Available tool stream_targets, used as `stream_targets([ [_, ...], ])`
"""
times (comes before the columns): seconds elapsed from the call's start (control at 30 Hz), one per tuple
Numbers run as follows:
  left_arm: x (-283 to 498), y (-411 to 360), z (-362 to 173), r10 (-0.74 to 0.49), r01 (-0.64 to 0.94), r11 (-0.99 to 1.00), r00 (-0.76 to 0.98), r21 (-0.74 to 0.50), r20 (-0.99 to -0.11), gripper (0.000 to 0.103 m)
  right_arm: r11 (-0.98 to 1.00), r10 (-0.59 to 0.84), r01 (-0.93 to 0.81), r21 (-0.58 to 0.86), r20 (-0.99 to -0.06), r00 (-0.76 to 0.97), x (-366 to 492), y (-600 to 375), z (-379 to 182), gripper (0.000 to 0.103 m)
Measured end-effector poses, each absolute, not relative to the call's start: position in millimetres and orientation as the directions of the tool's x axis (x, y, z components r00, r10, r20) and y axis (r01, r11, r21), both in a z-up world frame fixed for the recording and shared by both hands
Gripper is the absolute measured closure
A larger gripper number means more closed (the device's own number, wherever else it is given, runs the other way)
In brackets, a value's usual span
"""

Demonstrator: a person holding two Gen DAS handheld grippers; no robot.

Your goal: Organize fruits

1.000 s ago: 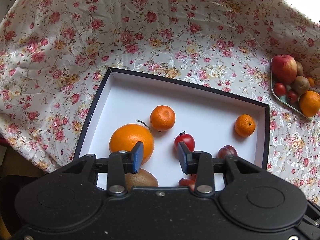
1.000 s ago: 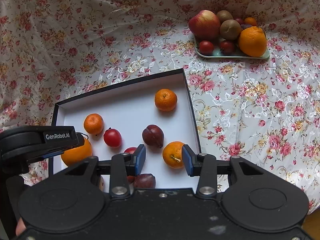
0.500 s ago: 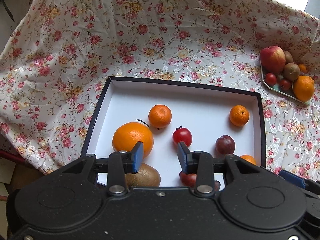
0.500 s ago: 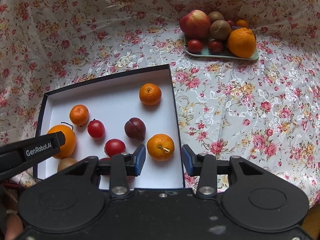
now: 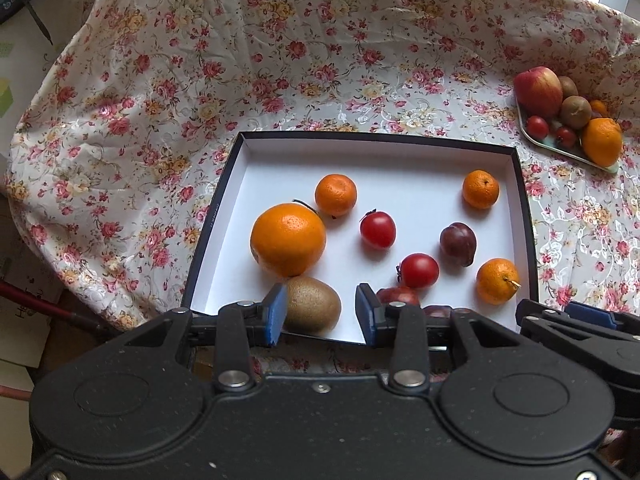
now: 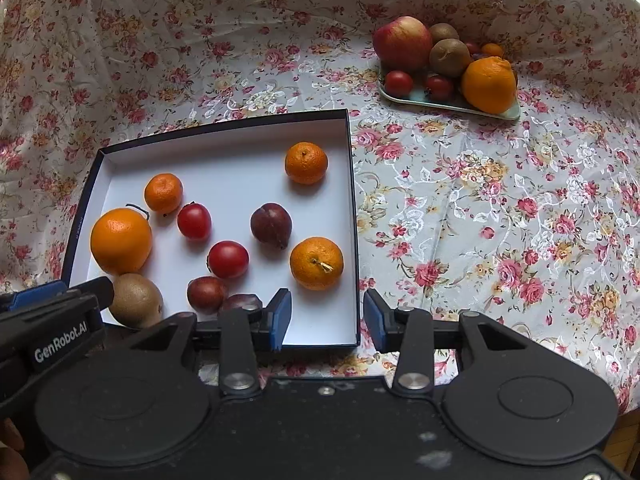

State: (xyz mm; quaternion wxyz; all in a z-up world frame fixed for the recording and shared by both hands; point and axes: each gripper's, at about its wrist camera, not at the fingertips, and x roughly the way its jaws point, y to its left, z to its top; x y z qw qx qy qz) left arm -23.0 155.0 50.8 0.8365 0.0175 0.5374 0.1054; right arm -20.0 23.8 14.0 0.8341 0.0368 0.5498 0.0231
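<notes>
Both tongs hover wide and empty at the near edge of the shallow black-rimmed white cardboard box [image 6: 352, 216] — probably choosing a fruit. Left gripper [image 5: 321, 314] frames the brown fuzzy kiwi [image 5: 312, 303] in the box's near-left corner; right gripper [image 6: 327, 320] straddles its near-right corner. Box count: one large orange, three mandarins, two tomatoes, three dark plums, one kiwi. Beyond the box's far-right corner sits the pale green tray [image 6: 404, 94] — heaped, partly hidden.
</notes>
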Motion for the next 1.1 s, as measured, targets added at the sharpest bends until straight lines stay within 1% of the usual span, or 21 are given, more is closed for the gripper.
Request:
stream_targets([
  [0.23,-27,155,44,0.180,-0.172,0.978,0.399,0.120,-0.899,0.056,0.998,0.056,0.013,0.066,-0.920,0.387,-24,13,12,0.060],
  [0.67,-27,150,39,0.137,-0.152,0.985,0.389,0.083,-0.911,0.056,0.998,0.034,0.029,0.048,-0.935,0.352,-23,8,6,0.060],
  [0.87,-28,150,38,0.163,-0.172,0.980,0.386,0.103,-0.908,0.056,0.998,0.036,0.029,0.050,-0.936,0.350,-25,8,7,0.060],
  [1.1,-28,146,36,0.165,-0.158,0.981,0.384,0.112,-0.909,0.056,0.998,0.042,0.037,0.059,-0.936,0.349,-26,5,9,0.060],
])
